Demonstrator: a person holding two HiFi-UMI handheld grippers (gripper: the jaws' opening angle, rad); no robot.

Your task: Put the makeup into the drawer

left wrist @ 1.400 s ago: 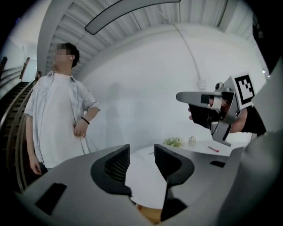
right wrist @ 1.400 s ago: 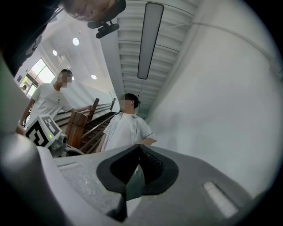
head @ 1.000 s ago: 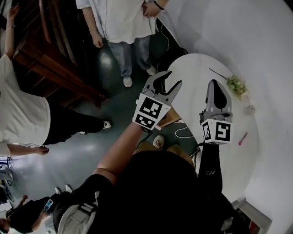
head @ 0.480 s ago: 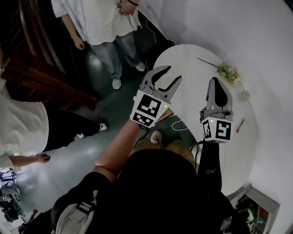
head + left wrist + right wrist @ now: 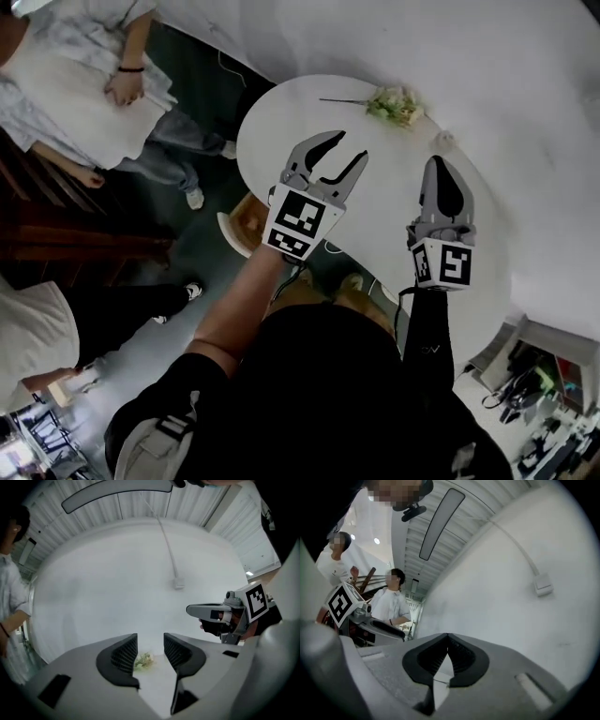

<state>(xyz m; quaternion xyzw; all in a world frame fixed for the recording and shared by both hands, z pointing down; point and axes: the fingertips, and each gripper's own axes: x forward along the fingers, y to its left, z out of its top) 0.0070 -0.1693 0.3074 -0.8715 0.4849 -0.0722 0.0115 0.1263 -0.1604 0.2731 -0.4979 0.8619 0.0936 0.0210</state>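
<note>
My left gripper [image 5: 339, 155] hangs over the near part of a round white table [image 5: 281, 131], open with nothing between its fingers. In the left gripper view the left gripper [image 5: 150, 641] frames a small sprig of flowers [image 5: 143, 660] far off on the table. My right gripper [image 5: 439, 167] is held beside it over the table's right part, shut, with nothing seen in it. The right gripper view shows the right gripper [image 5: 447, 637] with its pads met at the tips. I see no makeup item and no drawer in these views.
The flower sprig [image 5: 394, 103] and a small white object [image 5: 442, 141] lie at the table's far edge by a white wall. A person [image 5: 84, 84] stands at the upper left, near dark wooden furniture [image 5: 56, 234]. A cluttered grey unit [image 5: 544, 375] is at the lower right.
Both grippers and the head view have swung sideways, so the table now lies under both grippers. The pink stick on the table has left the view. The left gripper stays open and the right shut.
</note>
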